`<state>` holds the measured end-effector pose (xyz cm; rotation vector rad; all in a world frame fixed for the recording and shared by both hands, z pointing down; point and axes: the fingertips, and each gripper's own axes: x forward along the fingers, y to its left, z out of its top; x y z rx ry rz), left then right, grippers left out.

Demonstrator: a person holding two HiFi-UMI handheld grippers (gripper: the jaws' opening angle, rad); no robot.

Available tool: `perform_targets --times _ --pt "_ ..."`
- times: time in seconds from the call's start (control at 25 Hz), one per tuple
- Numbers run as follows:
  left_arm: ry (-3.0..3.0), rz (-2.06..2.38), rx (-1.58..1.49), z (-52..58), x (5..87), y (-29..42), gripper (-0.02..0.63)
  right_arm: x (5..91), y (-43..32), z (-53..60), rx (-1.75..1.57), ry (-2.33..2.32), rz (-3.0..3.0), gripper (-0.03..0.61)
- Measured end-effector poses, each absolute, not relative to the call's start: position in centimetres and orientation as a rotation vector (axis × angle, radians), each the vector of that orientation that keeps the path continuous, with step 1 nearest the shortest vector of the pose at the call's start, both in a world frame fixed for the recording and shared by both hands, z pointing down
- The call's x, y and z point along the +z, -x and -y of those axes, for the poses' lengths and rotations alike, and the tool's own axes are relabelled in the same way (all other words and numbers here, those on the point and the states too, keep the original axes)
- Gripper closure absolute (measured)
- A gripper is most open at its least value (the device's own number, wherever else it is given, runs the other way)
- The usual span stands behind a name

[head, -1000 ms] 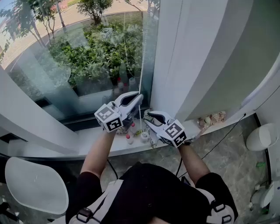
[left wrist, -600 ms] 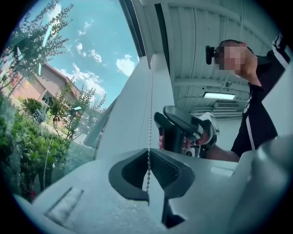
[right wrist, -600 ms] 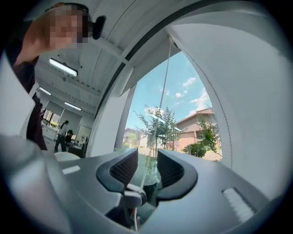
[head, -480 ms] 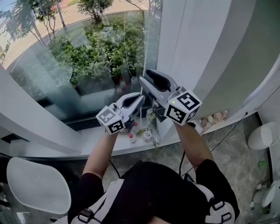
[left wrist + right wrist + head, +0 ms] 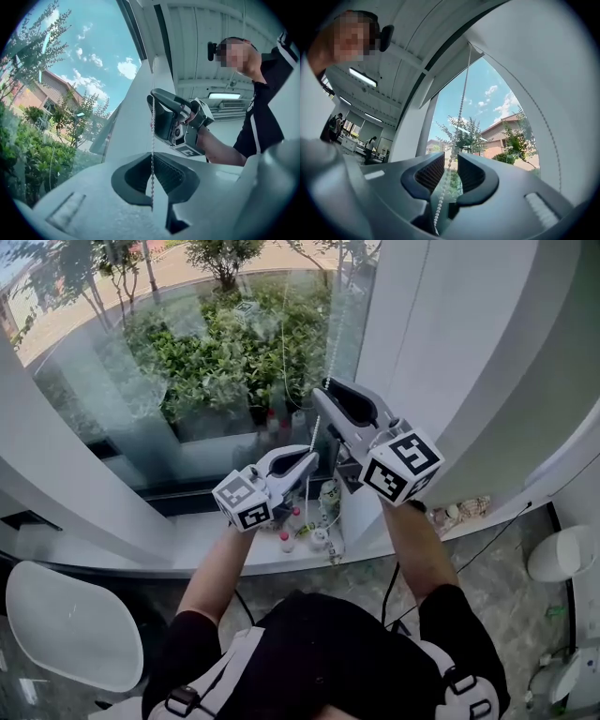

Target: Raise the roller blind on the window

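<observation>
Chain (image 5: 152, 140) hung vertical; pinched low by left gripper (image 5: 152, 187); higher up, straddled by right gripper (image 5: 451, 172), jaws just closing, not yet clamped.

- The window (image 5: 187, 362) fills the upper left of the head view, with shrubs (image 5: 225, 371) behind the glass.
- The bead chain (image 5: 152, 158) hangs just before the window's right edge; the wall (image 5: 450, 352) lies to its right.
- Small bottles (image 5: 279, 540) stand on the windowsill (image 5: 211, 557), below the chain.
- Shells (image 5: 466, 510) lie at the sill's right end.
- A chair (image 5: 70, 624) stands on the floor at lower left, before the sill.
</observation>
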<state>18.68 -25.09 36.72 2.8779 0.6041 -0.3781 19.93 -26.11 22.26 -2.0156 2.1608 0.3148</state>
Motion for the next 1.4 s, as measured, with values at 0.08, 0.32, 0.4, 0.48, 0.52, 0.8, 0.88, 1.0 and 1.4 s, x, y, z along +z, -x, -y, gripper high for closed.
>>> perform_targets --times 0.08,0.32,0.4,0.48,0.52,0.8,0.88,1.0,1.4 --pt "-2.886 -0.608 -0.383 25.1 36.8 -18.7 0.598 22.4 -20.0 26.4 0.295 2.018 -2.163 0.506" --pt "-2.86 -0.607 -0.387 25.1 36.5 -18.6 0.598 22.7 -19.7 25.8 0.324 2.026 -2.154 0.56" --pt "-2.868 -0.626 -0.35 24.4 37.5 -19.2 0.598 23.5 -19.7 25.5 0.342 2.057 -2.157 0.561" --pt "-2.893 -0.648 -0.235 23.3 40.3 -20.1 0.598 26.2 -19.8 25.4 0.298 2.095 -2.181 0.561" --pt "-2.902 -0.656 -0.145 22.7 42.4 -20.5 0.598 28.3 -19.8 25.5 0.256 2.118 -2.198 0.561" --pt "-2.846 -0.779 0.471 19.1 57.6 -18.0 0.568 44.8 -21.7 23.9 -0.169 2.291 -2.235 0.562" --pt "-2.821 -0.782 0.51 19.7 58.8 -17.2 0.49 46.8 -22.3 23.4 -0.233 2.298 -2.23 0.562" --pt "-2.798 -0.737 0.361 21.8 55.9 -17.5 0.486 47.4 -22.6 23.0 -0.252 2.286 -2.247 0.561" --pt "-2.783 -0.76 -0.197 24.9 38.0 -20.9 0.428 47.5 -20.3 24.2 -0.27 2.2 -2.31 0.561"
